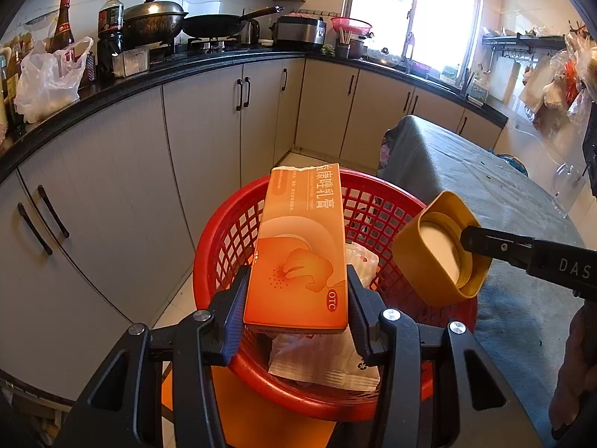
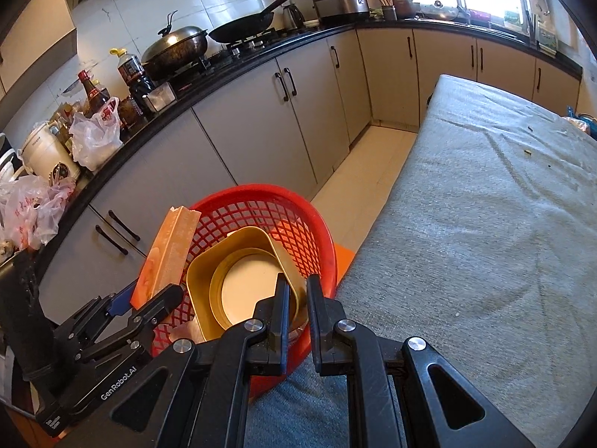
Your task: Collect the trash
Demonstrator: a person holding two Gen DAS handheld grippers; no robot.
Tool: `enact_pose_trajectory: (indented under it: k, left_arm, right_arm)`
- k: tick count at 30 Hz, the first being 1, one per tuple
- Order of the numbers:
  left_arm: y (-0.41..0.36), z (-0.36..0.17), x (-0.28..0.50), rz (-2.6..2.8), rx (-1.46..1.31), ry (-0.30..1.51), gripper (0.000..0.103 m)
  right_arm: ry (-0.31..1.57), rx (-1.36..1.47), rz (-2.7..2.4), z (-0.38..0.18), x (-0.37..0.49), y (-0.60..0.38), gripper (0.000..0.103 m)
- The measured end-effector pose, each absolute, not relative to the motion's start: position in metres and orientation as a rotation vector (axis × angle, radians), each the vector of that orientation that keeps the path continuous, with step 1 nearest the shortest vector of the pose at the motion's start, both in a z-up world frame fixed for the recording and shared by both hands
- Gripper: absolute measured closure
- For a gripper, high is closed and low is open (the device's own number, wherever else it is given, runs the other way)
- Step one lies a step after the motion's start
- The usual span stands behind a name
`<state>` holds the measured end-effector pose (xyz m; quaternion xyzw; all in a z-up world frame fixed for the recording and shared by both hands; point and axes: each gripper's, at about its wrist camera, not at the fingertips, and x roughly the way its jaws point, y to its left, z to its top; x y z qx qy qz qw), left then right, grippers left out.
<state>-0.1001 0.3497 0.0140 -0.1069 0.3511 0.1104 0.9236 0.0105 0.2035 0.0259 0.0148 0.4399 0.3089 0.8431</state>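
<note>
My left gripper [image 1: 297, 276] is shut on an orange medicine box [image 1: 302, 246], held flat above a red mesh basket [image 1: 224, 246]; the box's far end is torn. In the right wrist view the same box [image 2: 168, 250] slants over the basket's [image 2: 328, 246] left rim. My right gripper [image 2: 297, 283] is shut on the wall of a gold square lid [image 2: 238, 272] with a cream inside, held over the basket. In the left wrist view that lid [image 1: 436, 250] hangs at the basket's right rim, with a black finger [image 1: 496, 244] of the right gripper reaching inside it. White wrappers [image 1: 328, 362] lie in the basket.
A table under a grey cloth [image 2: 485, 224] stands right of the basket. Grey kitchen cabinets [image 1: 209, 123] with a black counter [image 2: 261, 56] run along the left and back, carrying pans, bottles and plastic bags [image 1: 48, 78]. A tiled floor strip [image 2: 373, 164] lies between cabinets and table.
</note>
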Motion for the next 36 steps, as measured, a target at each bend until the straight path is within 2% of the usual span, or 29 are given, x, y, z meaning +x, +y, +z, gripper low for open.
enact_pose_trajectory:
  k: [19, 27, 29, 33, 36]
  left_arm:
    - [0.349, 0.016, -0.102, 0.226, -0.229, 0.712, 0.055]
    - [0.343, 0.024, -0.108, 0.25, -0.209, 0.69, 0.05]
    - [0.339, 0.028, -0.111, 0.257, -0.202, 0.681, 0.049]
    - [0.332, 0.036, -0.12, 0.275, -0.191, 0.66, 0.042]
    - [0.324, 0.043, -0.13, 0.298, -0.176, 0.635, 0.036]
  right_arm:
    - [0.903, 0.024, 0.643, 0.033, 0.004, 0.203, 0.087]
    - [0.876, 0.04, 0.634, 0.043, -0.007, 0.187, 0.073]
    - [0.86, 0.034, 0.633, 0.047, -0.013, 0.182, 0.064]
    - [0.833, 0.024, 0.618, 0.054, -0.026, 0.169, 0.054]
    - [0.803, 0.007, 0.595, 0.059, -0.038, 0.159, 0.042]
